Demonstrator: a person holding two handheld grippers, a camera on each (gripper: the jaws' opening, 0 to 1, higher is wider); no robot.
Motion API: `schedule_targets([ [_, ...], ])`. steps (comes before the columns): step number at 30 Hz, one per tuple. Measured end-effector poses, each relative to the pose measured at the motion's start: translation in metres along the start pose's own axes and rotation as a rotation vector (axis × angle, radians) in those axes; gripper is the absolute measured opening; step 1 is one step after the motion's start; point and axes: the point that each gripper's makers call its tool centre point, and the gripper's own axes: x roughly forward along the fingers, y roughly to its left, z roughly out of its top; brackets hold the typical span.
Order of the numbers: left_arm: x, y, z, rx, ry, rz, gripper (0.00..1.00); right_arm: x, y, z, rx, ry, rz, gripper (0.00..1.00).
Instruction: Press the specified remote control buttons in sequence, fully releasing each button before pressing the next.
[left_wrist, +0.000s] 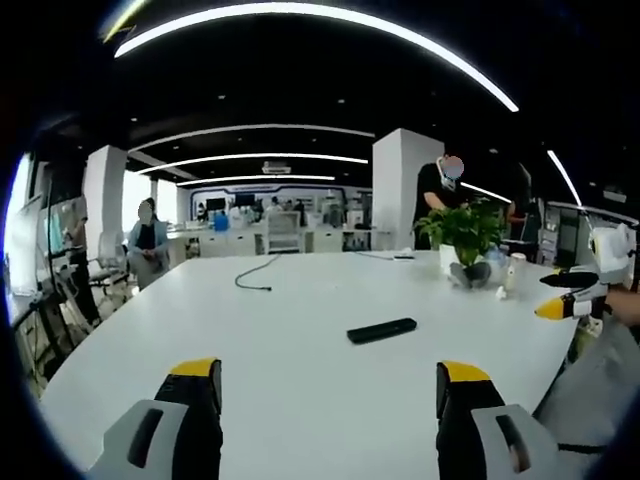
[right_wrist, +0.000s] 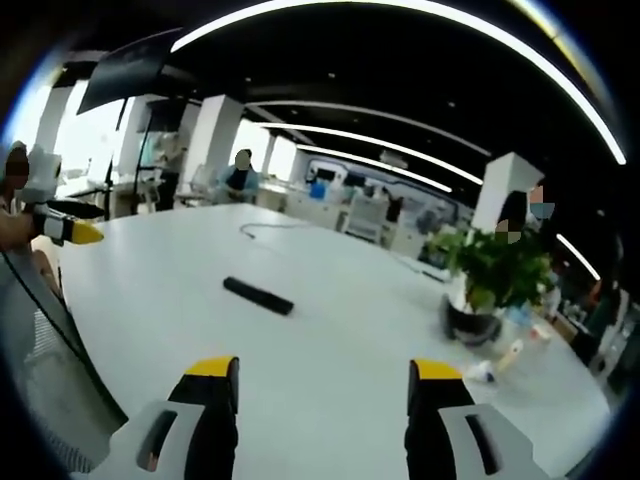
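The remote control (left_wrist: 381, 330) lies flat on the white worktop (left_wrist: 300, 390), well ahead of both my tools and touched by neither. In the left gripper view it sits ahead and a little to the right of my left tool (left_wrist: 330, 385), whose yellow-tipped jaws stand spread wide with nothing between them. In the right gripper view the remote (right_wrist: 258, 295) lies ahead and to the left of my right tool (right_wrist: 322, 385), its jaws likewise spread wide and holding nothing. Beyond the remote, a dark cable (left_wrist: 256, 273) trails across the worktop, and a potted plant (left_wrist: 465, 240) stands farther off to the right, with small bottles (left_wrist: 509, 277) just beside it.
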Motion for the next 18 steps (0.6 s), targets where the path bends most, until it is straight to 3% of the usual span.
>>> schedule_targets([
  [3,-0.002,0.001,0.004,-0.016,-0.030,-0.002,0.93,0.000,-0.001,-0.002,0.002,0.009,-0.006,0.66],
  [5,-0.005,0.006,0.019,-0.045,-0.116,0.018,0.95,0.000,-0.003,0.000,-0.003,-0.002,-0.012,0.66],
  [9,-0.004,0.006,0.016,-0.053,-0.101,0.018,0.95,-0.001,-0.011,-0.001,0.018,-0.006,-0.033,0.65],
  [13,0.001,-0.003,0.014,-0.025,-0.086,-0.022,0.95,-0.002,-0.015,-0.003,0.034,-0.006,-0.046,0.64],
  [18,0.002,-0.008,0.014,-0.010,-0.080,-0.039,0.97,-0.004,-0.016,0.003,0.053,-0.044,-0.045,0.65],
])
